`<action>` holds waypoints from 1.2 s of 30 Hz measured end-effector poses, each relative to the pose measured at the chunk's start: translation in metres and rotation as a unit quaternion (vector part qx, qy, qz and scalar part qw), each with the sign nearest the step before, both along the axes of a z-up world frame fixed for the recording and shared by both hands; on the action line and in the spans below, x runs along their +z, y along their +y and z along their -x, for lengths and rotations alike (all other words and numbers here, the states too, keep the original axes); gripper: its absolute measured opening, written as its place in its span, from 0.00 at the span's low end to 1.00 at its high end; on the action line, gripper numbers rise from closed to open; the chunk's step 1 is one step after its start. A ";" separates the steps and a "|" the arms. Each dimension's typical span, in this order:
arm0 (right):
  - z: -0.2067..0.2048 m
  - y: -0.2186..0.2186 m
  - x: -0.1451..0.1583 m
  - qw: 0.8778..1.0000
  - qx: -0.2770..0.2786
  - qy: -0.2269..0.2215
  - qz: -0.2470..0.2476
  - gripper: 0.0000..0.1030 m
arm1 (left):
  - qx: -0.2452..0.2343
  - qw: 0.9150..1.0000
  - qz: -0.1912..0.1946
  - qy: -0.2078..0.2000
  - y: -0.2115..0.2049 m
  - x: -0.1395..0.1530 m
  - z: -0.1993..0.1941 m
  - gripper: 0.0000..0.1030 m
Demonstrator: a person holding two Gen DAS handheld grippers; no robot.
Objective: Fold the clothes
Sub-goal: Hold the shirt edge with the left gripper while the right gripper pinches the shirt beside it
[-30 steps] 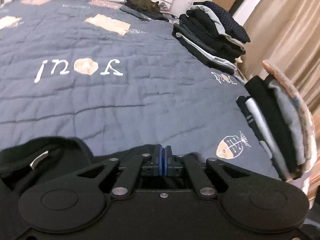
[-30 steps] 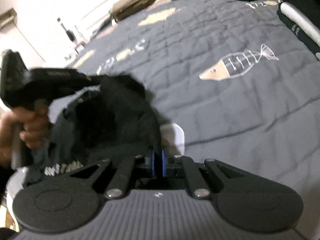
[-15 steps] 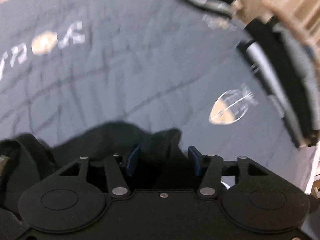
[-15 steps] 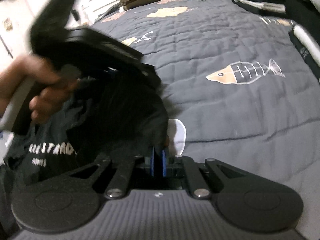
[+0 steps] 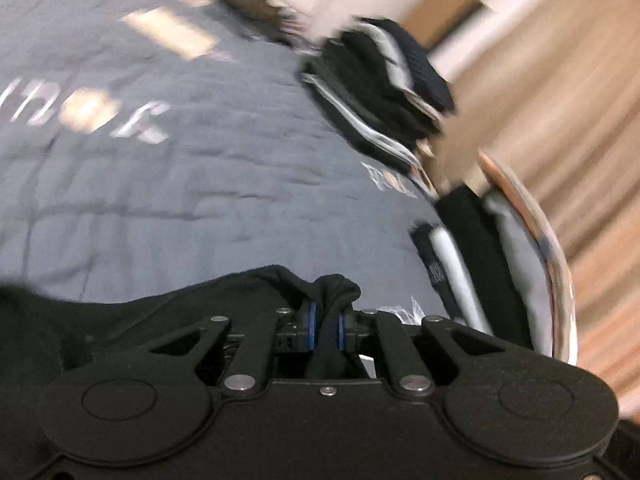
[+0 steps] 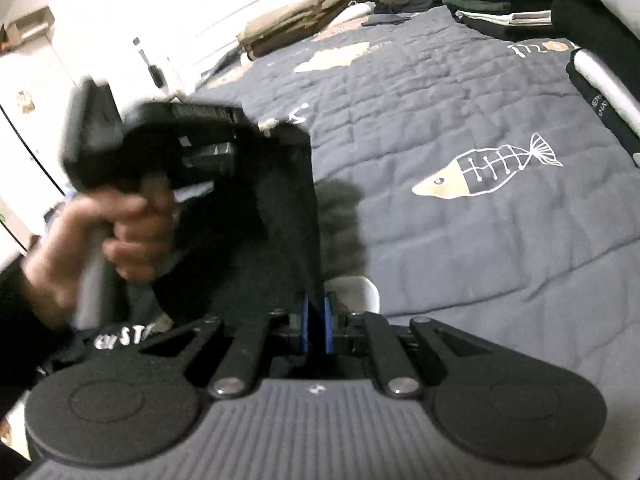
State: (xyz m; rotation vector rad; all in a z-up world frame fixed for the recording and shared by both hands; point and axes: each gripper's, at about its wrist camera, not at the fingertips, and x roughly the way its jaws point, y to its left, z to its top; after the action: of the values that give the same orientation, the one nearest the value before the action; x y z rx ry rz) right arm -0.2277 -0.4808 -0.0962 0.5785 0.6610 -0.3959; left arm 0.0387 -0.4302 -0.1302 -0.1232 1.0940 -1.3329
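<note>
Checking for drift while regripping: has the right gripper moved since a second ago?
No. The right gripper sits as before relative to the fish print, shut on the black shirt.

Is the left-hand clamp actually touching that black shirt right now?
Touching. In the left wrist view, the left gripper is closing with a fold of the black shirt pinched between its blue pads.

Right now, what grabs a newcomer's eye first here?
The black garment held up in the foreground over the grey quilt, pinched by both tools: the right hand-held gripper shut on its lower edge, the left hand-held gripper closing on a bunched fold. Next, the fish-skeleton print mid-quilt, and the folded dark clothes stacked along the far edge.
</note>
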 end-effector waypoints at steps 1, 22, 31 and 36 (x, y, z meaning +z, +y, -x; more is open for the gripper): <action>0.001 0.000 0.002 1.000 -0.001 -0.001 0.001 0.06 | 0.007 1.000 -0.022 0.000 -0.002 -0.006 -0.002 0.11; -0.001 0.000 -0.001 0.999 0.022 0.027 0.005 0.11 | -0.086 0.985 -0.071 -0.135 0.088 0.009 0.015 0.45; -0.020 0.040 0.016 0.991 0.115 -0.046 0.043 0.42 | -0.093 0.985 -0.045 -0.139 0.099 0.009 0.031 0.06; -0.046 0.065 -0.002 0.984 0.154 0.003 0.090 0.45 | -0.051 0.994 0.008 -0.097 0.121 0.035 0.015 0.06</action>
State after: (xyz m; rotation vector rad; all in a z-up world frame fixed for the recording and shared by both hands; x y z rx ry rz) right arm -0.1816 -0.4154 -0.0979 0.2958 0.6990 -0.1641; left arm 0.0233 -0.3097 -0.0948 0.0504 0.9360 -1.4136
